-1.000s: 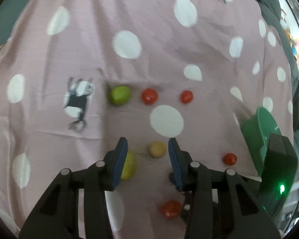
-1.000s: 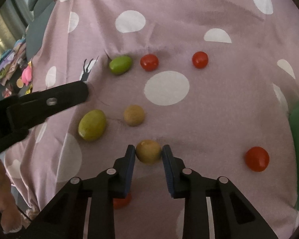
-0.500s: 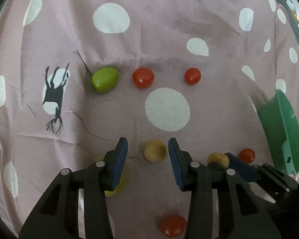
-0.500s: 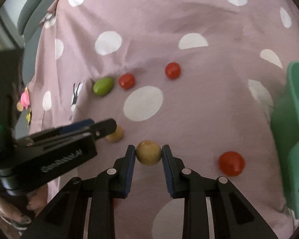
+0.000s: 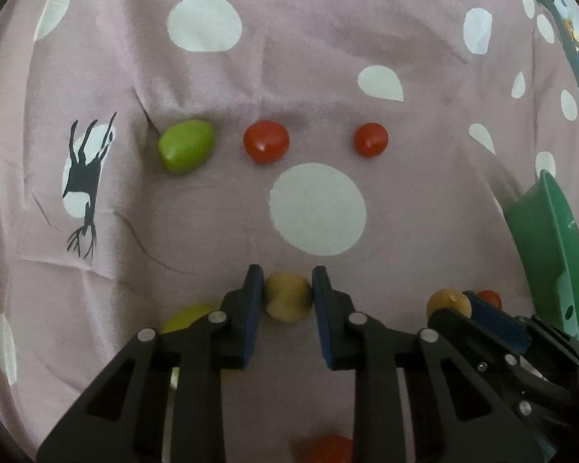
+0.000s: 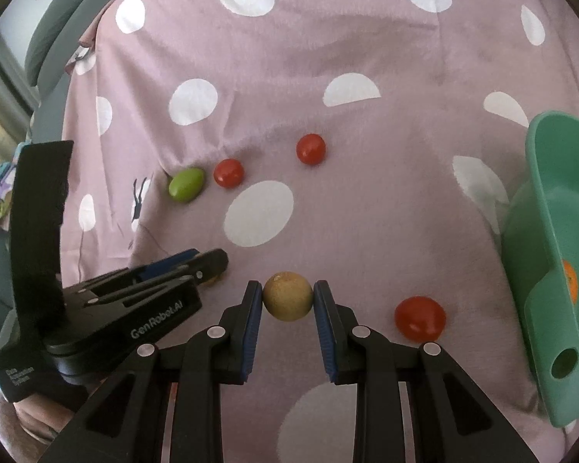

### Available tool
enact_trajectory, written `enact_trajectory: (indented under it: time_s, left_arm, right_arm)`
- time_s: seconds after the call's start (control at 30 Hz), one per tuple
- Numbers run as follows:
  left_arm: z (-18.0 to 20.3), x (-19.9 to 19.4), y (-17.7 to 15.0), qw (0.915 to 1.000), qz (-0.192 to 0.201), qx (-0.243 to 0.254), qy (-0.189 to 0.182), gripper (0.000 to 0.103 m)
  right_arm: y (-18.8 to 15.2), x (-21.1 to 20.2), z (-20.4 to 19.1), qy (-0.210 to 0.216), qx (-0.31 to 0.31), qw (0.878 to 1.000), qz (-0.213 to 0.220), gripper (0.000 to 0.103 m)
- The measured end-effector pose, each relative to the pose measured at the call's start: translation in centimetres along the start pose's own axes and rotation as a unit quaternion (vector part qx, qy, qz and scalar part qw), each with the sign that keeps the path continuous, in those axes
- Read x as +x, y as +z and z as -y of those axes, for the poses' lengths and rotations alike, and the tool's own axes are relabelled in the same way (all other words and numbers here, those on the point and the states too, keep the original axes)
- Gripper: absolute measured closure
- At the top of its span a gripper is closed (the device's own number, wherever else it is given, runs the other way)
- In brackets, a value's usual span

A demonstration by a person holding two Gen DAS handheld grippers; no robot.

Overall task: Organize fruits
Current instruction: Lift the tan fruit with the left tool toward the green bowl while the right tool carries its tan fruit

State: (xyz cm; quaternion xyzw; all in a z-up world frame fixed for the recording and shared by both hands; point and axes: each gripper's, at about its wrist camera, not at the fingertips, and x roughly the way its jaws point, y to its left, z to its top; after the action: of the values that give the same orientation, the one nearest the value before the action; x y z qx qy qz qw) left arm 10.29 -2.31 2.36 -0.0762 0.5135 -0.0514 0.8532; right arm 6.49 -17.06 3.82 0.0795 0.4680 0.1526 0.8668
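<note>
The fingers [image 5: 251, 308] of the left gripper [image 5: 288, 301] have just been closing and now pinch a tan round fruit [image 5: 288, 298] between their blue pads, low on the pink spotted cloth [image 5: 328, 58]. In this left wrist view, a green fruit [image 5: 186, 151] and two red fruits, one in the middle [image 5: 266, 142] and one further right [image 5: 371, 139], lie in a row beyond it, well apart from the grip. A yellow-green fruit [image 5: 185, 314] peeks out just beside the left finger, and another red fruit [image 5: 326, 448] lies under the gripper. To the right, the right gripper holds a second tan fruit [image 5: 447, 302], with the green bin [image 5: 552, 254] near the edge. The risk as I judge it: the round fruit is held only at its sides, so a quick lift or tilt could let it roll out onto the soft cloth. In the right wrist view, the right gripper [image 6: 288, 303] has its fingers [image 6: 325, 308] pinching its own tan fruit [image 6: 288, 296], seemingly off the cloth. A red fruit [image 6: 420, 317] lies to the right, between the gripper and the green bin [image 6: 559, 200], which already holds something orange [image 6: 570, 281]. The left gripper [image 6: 208, 266] sits close on the left. With both grippers so near, carrying either fruit to the bin could knock the other gripper or nudge loose fruit away.
</note>
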Motion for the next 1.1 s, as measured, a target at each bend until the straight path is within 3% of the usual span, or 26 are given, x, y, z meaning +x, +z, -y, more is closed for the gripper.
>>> enact_trajectory:
  time_s: [0.3, 1.1]
  left_arm:
    - [-0.3, -0.2, -0.1, 0.9998, 0.006, -0.016, -0.005, 0.078]
    - [1.4, -9.7, -2.3, 0.9922, 0.123, -0.002, -0.021, 0.078]
  right_arm:
    - [-0.1, -0.2, 0.0, -0.005, 0.001, 1.0, 0.005, 0.074]
    - [0.5, -4.2, 0.2, -0.014, -0.001, 0.997, 0.074, 0.074]
